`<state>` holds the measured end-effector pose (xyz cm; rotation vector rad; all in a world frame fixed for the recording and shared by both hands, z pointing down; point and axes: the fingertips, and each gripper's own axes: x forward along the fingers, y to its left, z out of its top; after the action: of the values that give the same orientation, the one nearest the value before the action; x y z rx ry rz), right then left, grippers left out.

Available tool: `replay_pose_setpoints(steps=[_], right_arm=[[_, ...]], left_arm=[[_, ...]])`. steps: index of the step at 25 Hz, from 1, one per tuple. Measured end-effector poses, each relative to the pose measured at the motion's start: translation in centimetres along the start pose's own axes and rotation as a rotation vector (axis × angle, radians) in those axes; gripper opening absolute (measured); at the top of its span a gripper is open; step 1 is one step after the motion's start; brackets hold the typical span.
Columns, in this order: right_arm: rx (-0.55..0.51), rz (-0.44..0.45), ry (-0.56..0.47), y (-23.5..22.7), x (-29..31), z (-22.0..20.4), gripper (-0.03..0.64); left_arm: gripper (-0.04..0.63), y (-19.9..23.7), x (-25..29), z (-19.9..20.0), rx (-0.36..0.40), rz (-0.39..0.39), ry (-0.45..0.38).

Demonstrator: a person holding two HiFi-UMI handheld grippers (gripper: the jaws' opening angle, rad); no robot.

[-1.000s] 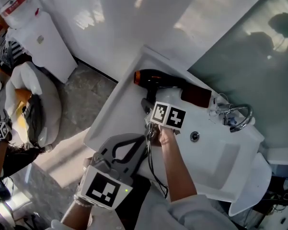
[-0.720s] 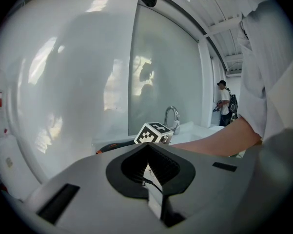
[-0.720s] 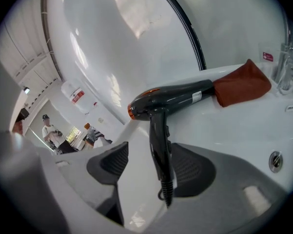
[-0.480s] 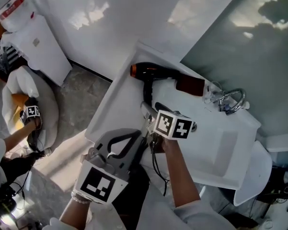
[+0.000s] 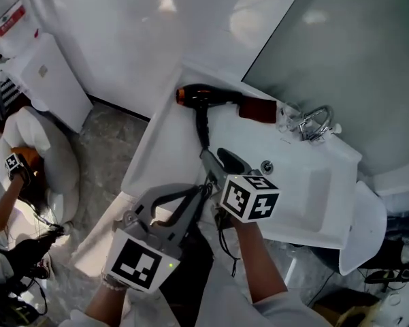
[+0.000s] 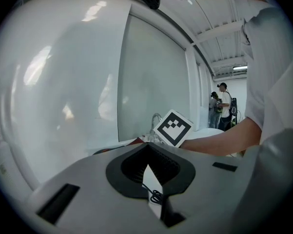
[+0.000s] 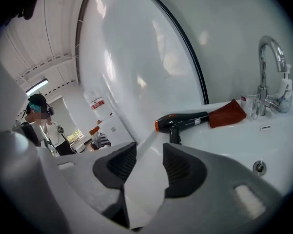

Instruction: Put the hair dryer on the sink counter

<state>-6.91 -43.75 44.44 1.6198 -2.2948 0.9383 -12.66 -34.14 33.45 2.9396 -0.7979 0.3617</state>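
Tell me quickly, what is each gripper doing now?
Left gripper: jaws closed, holding nothing.
Right gripper: jaws apart and closing, nothing between them.

Black hair dryer (image 5: 214, 97), white sink counter (image 5: 165, 161)

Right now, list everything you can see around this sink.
hair dryer: one, black with orange rear, lying on the counter's back corner
cord: one, black, dangling by the counter's front
reddish-brown piece: one, at the dryer's nozzle
faucet: one, chrome, behind the basin
sink: one, white
cabinet: one, white, on the floor at left
left tongs: grey, shut, empty
right tongs: grey, jaws closing, nothing between them
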Motion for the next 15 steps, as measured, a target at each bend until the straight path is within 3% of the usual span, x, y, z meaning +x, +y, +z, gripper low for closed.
replay_pose_setpoints(steps=[1,5,11,15], right_arm=[[-0.003,-0.007,-0.013,0.4,-0.7,0.0,0.162],[-0.026,-0.049,-0.08,1.5,-3.6,0.6,0.041],[-0.074,-0.041,-0.145,3.2,-7.7,1.4,0.002],[-0.056,-0.087,-0.191,2.6,-11.0,2.1,0.0]], left_arm=[[0.002,-0.3,-0.4,0.0,0.001,-0.011,-0.002],[0.002,-1.6,-1.4,0.1,-0.013,-0.047,-0.016],[0.002,-2.8,-1.9,-0.1,-0.025,-0.076,-0.017],[0.002,-3.6,-1.6,0.5,-0.01,-0.096,-0.03]])
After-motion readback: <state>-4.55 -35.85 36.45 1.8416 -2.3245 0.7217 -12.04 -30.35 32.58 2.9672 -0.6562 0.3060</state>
